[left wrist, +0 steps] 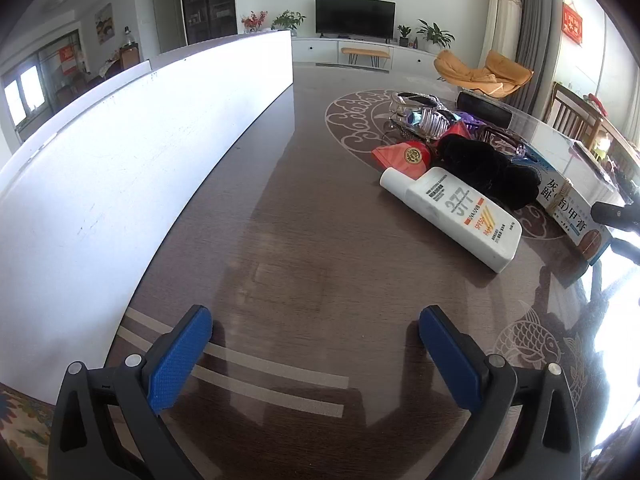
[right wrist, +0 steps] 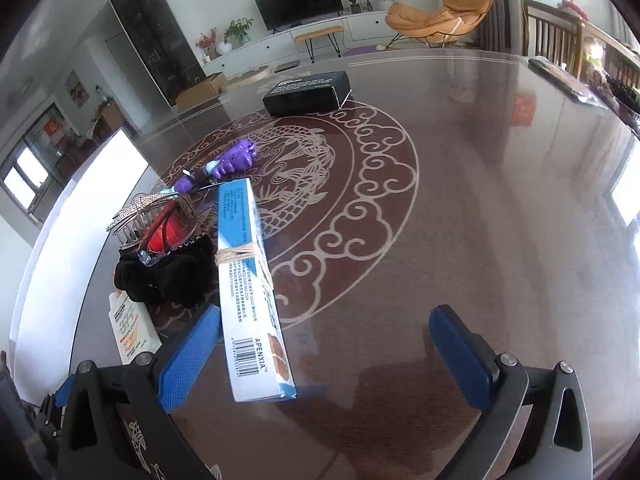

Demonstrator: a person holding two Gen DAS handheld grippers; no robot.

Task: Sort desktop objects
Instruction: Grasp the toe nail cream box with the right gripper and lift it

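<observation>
While ribbed blue fingers (left wrist: 180,360) gape, a glossy white bottle (left wrist: 452,216) lies flat.

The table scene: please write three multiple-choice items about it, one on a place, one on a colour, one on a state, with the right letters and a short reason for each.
1. Where does the black box lie?
A. on the far side of the table, apart from the pile
B. under the white bottle
C. inside the right hand-held gripper

2. What colour is the hair clip beyond the blue-white box?
A. green
B. purple
C. yellow

3. In what state is the left hand-held gripper?
A. shut on the bottle
B. shut on nothing
C. open, holding nothing

Answers: 1 A, it sits alone near the far edge. 2 B, the clip is plainly purple. 3 C, its blue pads stand wide apart over bare table, short of the white bottle.
</observation>
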